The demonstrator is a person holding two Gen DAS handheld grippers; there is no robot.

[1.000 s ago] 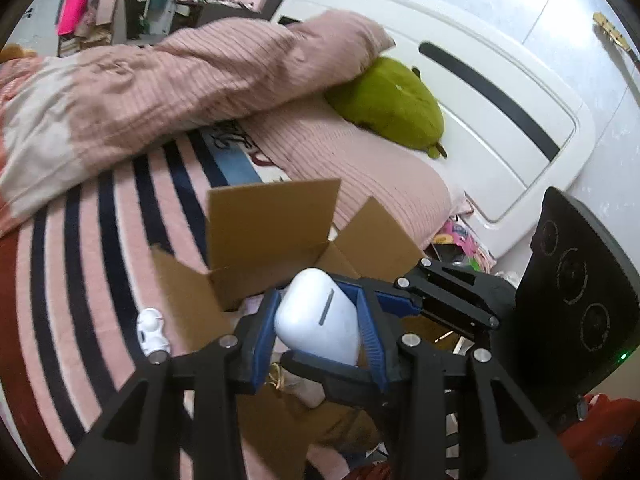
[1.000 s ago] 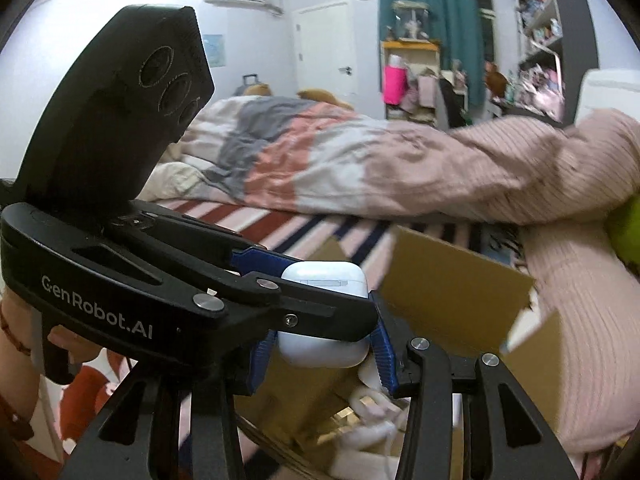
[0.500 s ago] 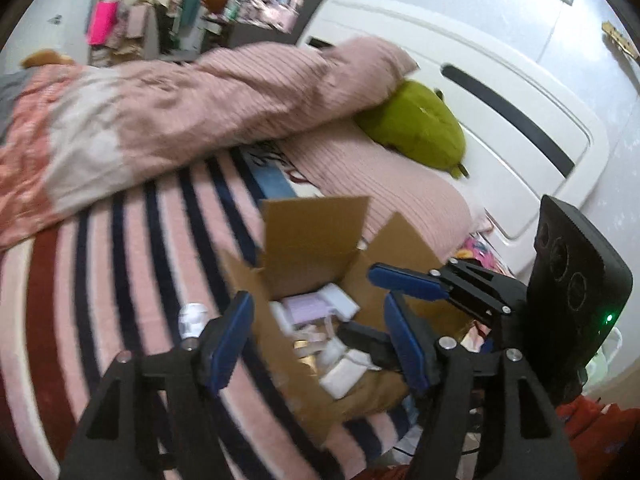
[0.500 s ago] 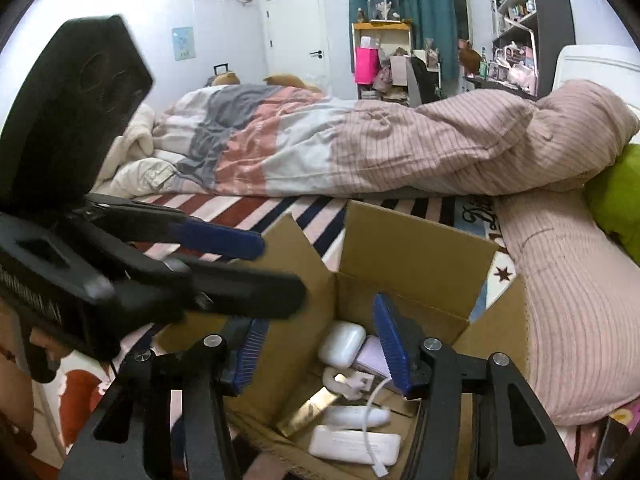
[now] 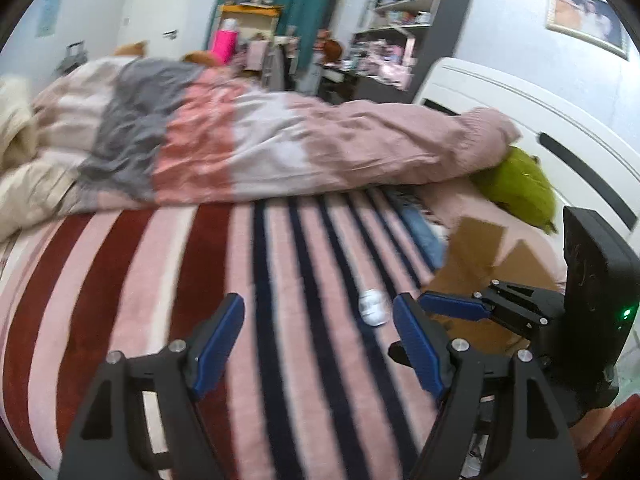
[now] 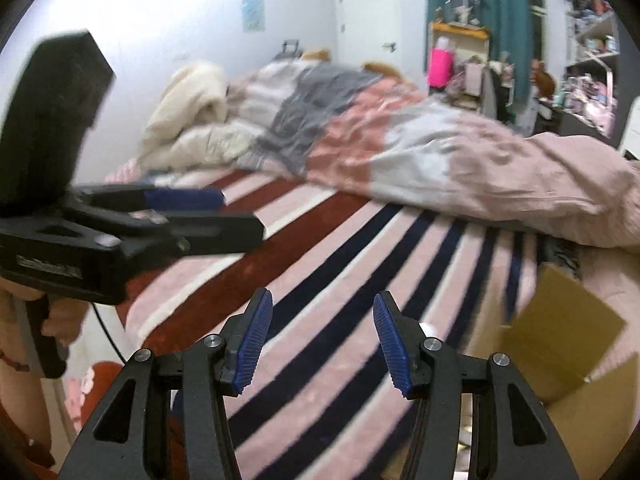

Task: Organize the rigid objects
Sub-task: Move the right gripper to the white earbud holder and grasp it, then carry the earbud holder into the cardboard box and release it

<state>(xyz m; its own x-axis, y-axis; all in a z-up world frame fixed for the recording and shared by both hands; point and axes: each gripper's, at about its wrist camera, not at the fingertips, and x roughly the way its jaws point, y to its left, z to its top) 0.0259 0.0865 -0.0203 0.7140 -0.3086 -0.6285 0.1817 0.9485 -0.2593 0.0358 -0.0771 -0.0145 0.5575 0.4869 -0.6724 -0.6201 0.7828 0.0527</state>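
The cardboard box [image 6: 560,332] is motion-blurred, its inside cut off.

A home bedroom: a bed with a striped blanket [image 5: 240,280] and a rumpled duvet [image 5: 280,152] fills the middle, a white headboard [image 5: 520,120] stands at two o'clock, and teal curtains [image 6: 480,8] and cluttered shelves [image 5: 400,20] at twelve.

My right claw [image 6: 322,340] hangs wide open over the striped bed [image 6: 340,280], cardboard box [image 6: 560,344] just beside it.

Pink, maroon, navy striped blanket [image 5: 280,280]
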